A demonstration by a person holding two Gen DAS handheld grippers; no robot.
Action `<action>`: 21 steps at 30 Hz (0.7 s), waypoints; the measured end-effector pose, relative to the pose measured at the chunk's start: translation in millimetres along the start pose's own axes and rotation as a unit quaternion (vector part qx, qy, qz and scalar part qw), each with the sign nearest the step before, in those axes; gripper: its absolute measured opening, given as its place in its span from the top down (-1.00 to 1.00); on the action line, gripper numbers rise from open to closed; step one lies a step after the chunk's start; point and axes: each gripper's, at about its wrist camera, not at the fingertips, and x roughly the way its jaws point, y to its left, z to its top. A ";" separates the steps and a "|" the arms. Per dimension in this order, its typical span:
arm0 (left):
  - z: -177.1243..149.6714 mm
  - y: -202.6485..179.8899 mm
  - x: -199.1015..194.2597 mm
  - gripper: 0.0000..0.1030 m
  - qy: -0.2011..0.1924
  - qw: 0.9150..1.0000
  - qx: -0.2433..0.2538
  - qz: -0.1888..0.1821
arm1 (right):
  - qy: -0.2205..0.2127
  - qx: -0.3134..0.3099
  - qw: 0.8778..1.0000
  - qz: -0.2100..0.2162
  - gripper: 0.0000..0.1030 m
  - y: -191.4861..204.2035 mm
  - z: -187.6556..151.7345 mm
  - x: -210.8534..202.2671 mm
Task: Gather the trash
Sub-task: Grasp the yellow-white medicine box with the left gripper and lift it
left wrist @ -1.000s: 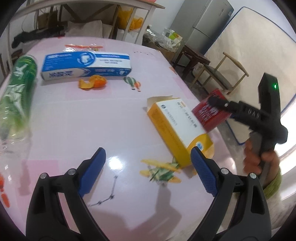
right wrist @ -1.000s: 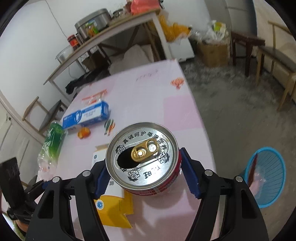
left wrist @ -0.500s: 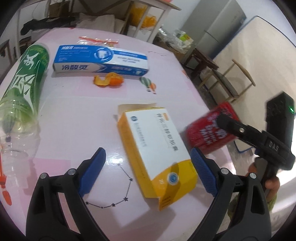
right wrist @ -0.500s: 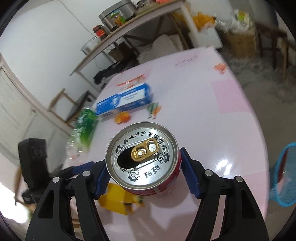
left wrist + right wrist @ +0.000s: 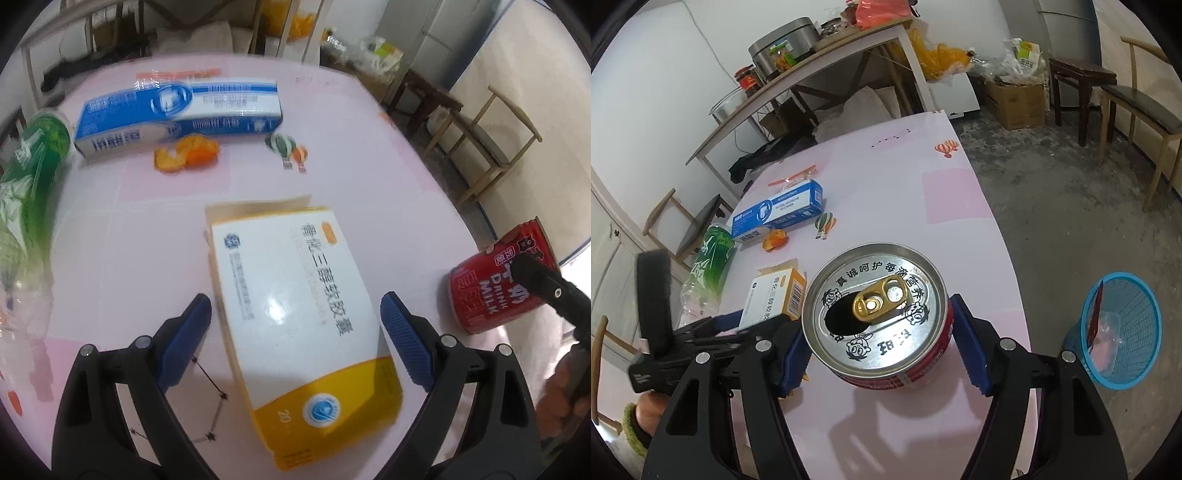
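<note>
Pink table (image 5: 886, 192); right gripper (image 5: 877, 345) clamps red can (image 5: 875, 317); left gripper (image 5: 295, 332) spread around yellow box (image 5: 303, 314).

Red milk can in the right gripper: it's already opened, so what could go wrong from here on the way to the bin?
The red can is held by its sides in the right gripper with its mouth open; tipping it might spill any leftover liquid onto the pink table. The blue basket stands on the floor off the table's edge, so an early release could miss it. The open left gripper straddles the yellow box, whose loose end flap could make it crush when squeezed.
</note>
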 end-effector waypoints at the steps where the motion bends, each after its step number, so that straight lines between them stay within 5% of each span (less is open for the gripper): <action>1: -0.4 1.3 0.2 -0.72 0.002 1.000 0.002 0.001 | 0.000 -0.001 1.000 0.001 -0.31 0.2 -0.4 0.3; 7: -3.4 15.1 -5.1 -0.46 -0.001 1.000 0.002 -0.001 | 0.005 -0.017 1.000 0.008 -0.31 8.9 -1.3 7.7; 21: -16.5 24.2 -27.2 -0.34 -0.024 0.999 -0.019 -0.026 | -0.007 -0.054 0.998 0.001 -0.30 29.5 -3.2 1.2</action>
